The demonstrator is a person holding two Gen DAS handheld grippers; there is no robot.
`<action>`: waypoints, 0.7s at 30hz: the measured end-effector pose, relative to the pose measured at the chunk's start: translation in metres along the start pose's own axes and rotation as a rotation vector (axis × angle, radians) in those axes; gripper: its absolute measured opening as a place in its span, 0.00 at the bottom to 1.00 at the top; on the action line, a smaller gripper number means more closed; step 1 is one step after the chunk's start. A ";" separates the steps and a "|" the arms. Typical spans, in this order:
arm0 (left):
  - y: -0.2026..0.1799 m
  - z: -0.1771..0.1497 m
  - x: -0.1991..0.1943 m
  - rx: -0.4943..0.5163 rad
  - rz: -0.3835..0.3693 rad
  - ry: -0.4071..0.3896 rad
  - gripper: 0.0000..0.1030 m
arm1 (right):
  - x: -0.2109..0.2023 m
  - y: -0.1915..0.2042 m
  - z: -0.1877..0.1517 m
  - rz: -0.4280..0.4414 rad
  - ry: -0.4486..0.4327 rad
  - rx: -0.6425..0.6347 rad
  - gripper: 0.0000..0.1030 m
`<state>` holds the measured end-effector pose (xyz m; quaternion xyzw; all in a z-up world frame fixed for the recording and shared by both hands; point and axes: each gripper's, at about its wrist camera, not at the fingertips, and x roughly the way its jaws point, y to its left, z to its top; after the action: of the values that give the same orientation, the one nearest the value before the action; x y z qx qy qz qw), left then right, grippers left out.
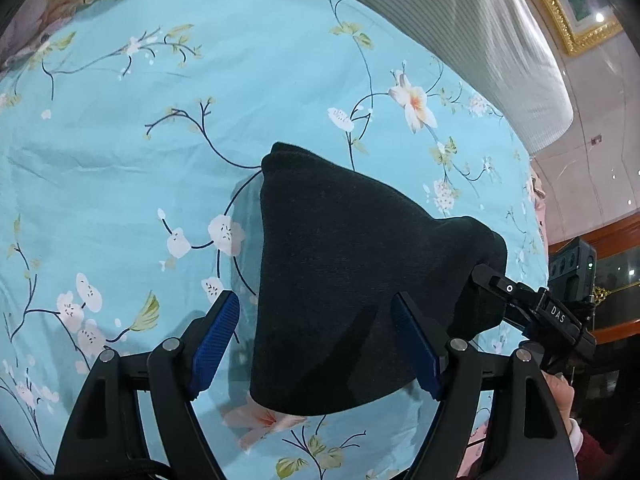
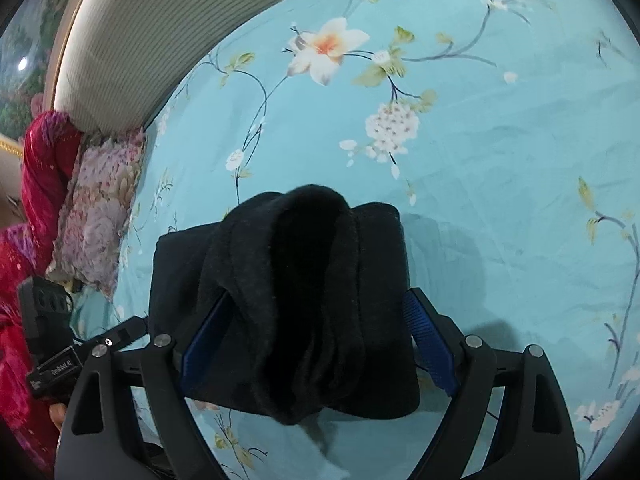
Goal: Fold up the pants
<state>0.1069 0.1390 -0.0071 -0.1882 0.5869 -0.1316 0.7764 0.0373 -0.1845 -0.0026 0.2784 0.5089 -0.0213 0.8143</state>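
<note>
The dark pants (image 1: pixel 340 272) lie folded into a compact bundle on the light blue floral bedsheet (image 1: pixel 120 160). My left gripper (image 1: pixel 316 344) is open, its blue pads (image 1: pixel 216 340) on either side of the bundle's near edge. In the right wrist view the pants (image 2: pixel 304 304) bulge up between the fingers of my right gripper (image 2: pixel 316 340), which is open with a blue pad (image 2: pixel 430 348) on each side of the cloth. The right gripper also shows in the left wrist view (image 1: pixel 532 308), touching the bundle's right side.
A white ribbed headboard (image 1: pixel 480 40) runs along the far edge of the bed. A floral pillow (image 2: pixel 100 208) and red patterned cloth (image 2: pixel 36 200) lie at the left in the right wrist view. A gold picture frame (image 1: pixel 560 20) hangs on the wall.
</note>
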 end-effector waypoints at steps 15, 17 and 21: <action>0.005 0.003 0.031 -0.013 0.007 0.070 0.78 | 0.015 -0.031 -0.016 0.104 0.077 0.028 0.59; 0.005 0.004 0.035 -0.013 0.005 0.073 0.78 | 0.014 -0.033 -0.015 0.115 0.077 0.023 0.56; 0.002 0.007 0.045 0.000 0.024 0.072 0.79 | 0.014 -0.036 -0.015 0.130 0.075 0.020 0.54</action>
<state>0.1265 0.1227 -0.0453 -0.1761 0.6168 -0.1290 0.7562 0.0202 -0.2047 -0.0348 0.3198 0.5194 0.0371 0.7915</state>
